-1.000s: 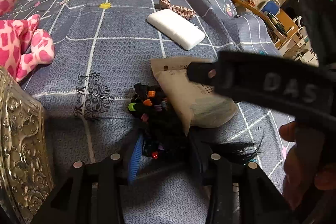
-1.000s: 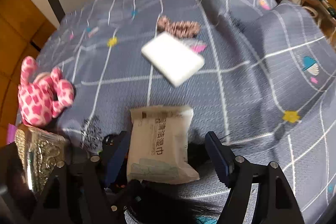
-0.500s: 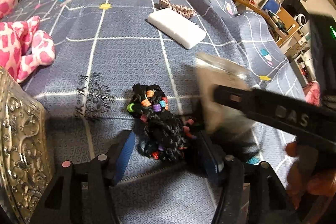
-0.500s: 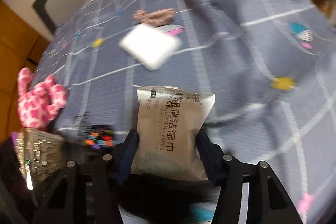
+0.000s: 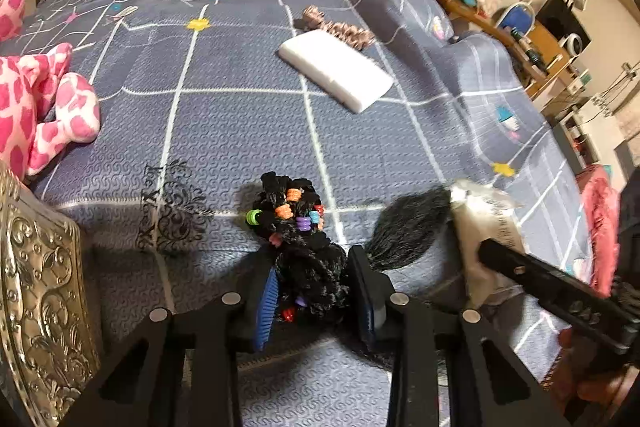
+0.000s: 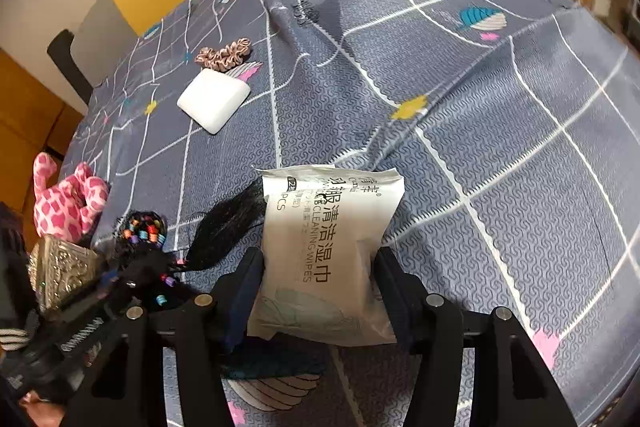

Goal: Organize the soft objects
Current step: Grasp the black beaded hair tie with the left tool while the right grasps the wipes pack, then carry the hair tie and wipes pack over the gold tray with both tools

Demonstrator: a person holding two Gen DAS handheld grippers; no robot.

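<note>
Black beaded hair bundle (image 5: 308, 259) pinched in our left hand-held gripper (image 5: 316, 301) | our right hand-held gripper (image 6: 318, 291) squeezes wipes pack (image 6: 324, 251)

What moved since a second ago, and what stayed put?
The right gripper closed on the wipes pack and pulled it rightward off the beaded black hairpiece. The left gripper closed its fingers on that hairpiece. The white block, scrunchie and pink plush stayed put.
</note>
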